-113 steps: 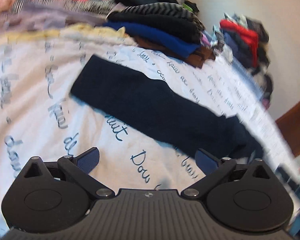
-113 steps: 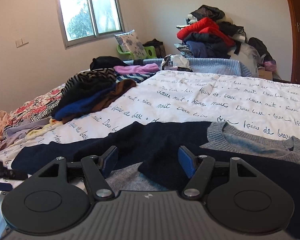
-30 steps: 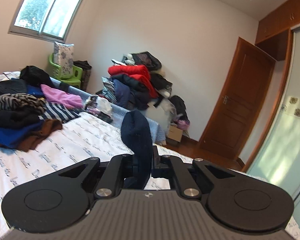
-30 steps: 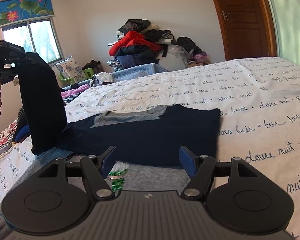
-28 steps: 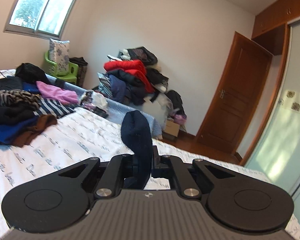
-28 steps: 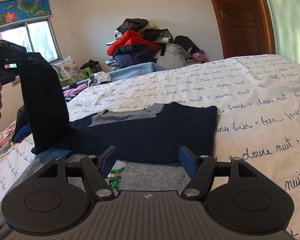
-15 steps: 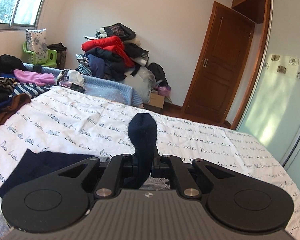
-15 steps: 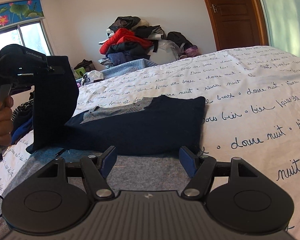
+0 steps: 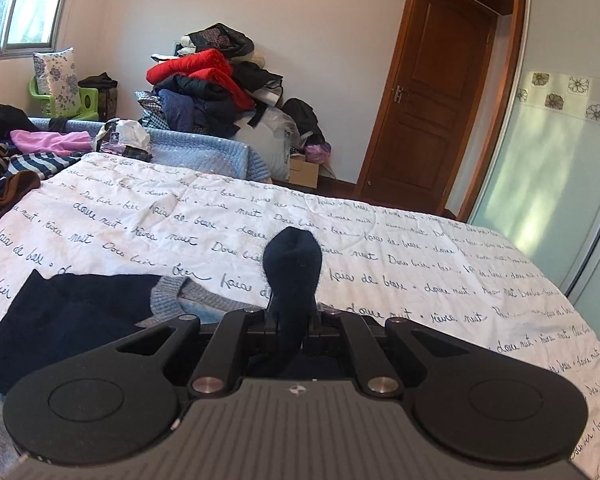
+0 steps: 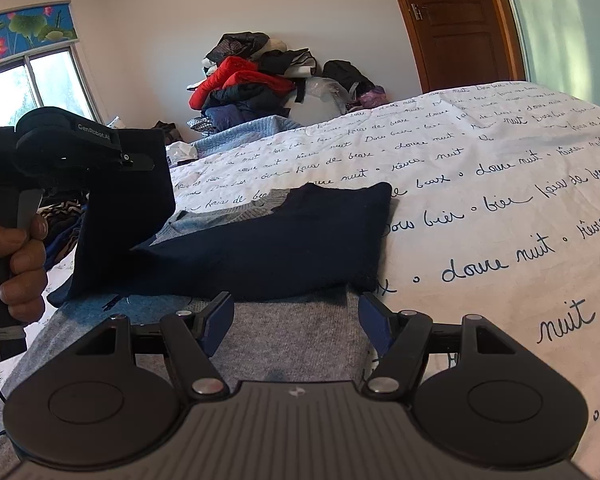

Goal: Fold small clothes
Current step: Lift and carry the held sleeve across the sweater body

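Holding: my left gripper (image 9: 290,322) has its jaws clamped on the navy sleeve (image 9: 292,268), which pokes up in a rounded fold above them.
Sweater: the navy sweater (image 10: 268,240) with a grey collar (image 10: 224,212) lies flat on the bed (image 10: 500,200); its sleeve (image 10: 124,208) hangs raised from the left gripper (image 10: 136,160) at the garment's left side.
Right gripper: my right gripper (image 10: 296,322) has its jaws spread wide, holding nothing, low over a grey knit panel (image 10: 292,344) just below the navy part.
Left hand: the hand (image 10: 16,260) grips the handle at the frame's left edge.
Bedcover: white with dark cursive script.
Beyond the bed: a clothes pile (image 9: 212,80) with a red jacket against the wall, a wooden door (image 9: 428,92) to its right.
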The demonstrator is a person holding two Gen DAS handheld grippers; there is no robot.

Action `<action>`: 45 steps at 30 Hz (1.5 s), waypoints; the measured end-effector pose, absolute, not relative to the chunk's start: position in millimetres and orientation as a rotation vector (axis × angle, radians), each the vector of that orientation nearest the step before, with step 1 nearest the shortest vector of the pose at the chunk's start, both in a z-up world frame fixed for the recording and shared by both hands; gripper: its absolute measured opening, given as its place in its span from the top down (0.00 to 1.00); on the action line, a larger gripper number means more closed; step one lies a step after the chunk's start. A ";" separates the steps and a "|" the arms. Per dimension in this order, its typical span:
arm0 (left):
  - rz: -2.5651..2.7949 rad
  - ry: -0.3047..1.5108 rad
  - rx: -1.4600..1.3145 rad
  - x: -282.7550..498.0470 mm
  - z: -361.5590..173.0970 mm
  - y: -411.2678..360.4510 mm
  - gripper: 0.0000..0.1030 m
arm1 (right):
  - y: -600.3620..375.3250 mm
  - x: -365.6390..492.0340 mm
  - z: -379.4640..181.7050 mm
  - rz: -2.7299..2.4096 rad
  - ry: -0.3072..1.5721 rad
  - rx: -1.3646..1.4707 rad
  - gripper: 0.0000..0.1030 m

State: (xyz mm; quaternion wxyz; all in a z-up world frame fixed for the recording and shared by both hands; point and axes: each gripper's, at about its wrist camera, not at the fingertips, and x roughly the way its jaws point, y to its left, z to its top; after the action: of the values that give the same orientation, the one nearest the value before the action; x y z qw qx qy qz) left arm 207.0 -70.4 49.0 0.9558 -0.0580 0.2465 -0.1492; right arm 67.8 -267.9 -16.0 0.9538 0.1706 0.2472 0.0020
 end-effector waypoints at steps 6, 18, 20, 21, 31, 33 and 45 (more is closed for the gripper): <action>-0.338 0.502 -0.086 202.8 44.2 -90.7 0.93 | -273.1 63.9 -18.2 -0.005 0.503 0.361 0.33; -0.358 0.559 -0.033 207.1 16.4 -122.3 0.92 | -279.7 58.9 -21.4 -0.015 0.505 0.378 0.33; -0.364 0.571 -0.020 205.3 11.4 -126.7 0.92 | -280.4 57.7 -20.9 -0.016 0.502 0.379 0.33; -0.368 0.575 -0.014 204.4 9.2 -128.7 0.92 | -280.8 57.2 -20.6 -0.016 0.501 0.380 0.33; -0.380 0.615 0.039 199.8 -5.3 -146.9 0.90 | -286.0 53.6 -20.2 -0.026 0.494 0.392 0.33; -0.383 0.619 0.051 198.5 -7.1 -149.6 0.88 | -287.7 52.6 -20.2 -0.029 0.493 0.393 0.33; -0.376 0.602 0.115 188.1 -9.1 -161.3 0.72 | -288.8 46.5 -19.7 -0.040 0.497 0.398 0.33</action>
State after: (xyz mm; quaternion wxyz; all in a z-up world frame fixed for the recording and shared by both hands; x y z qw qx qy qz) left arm 188.1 -161.3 -9.1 0.9360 0.0562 0.2947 -0.1840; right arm 46.5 -288.8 -19.7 0.9495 0.1958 0.2445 -0.0196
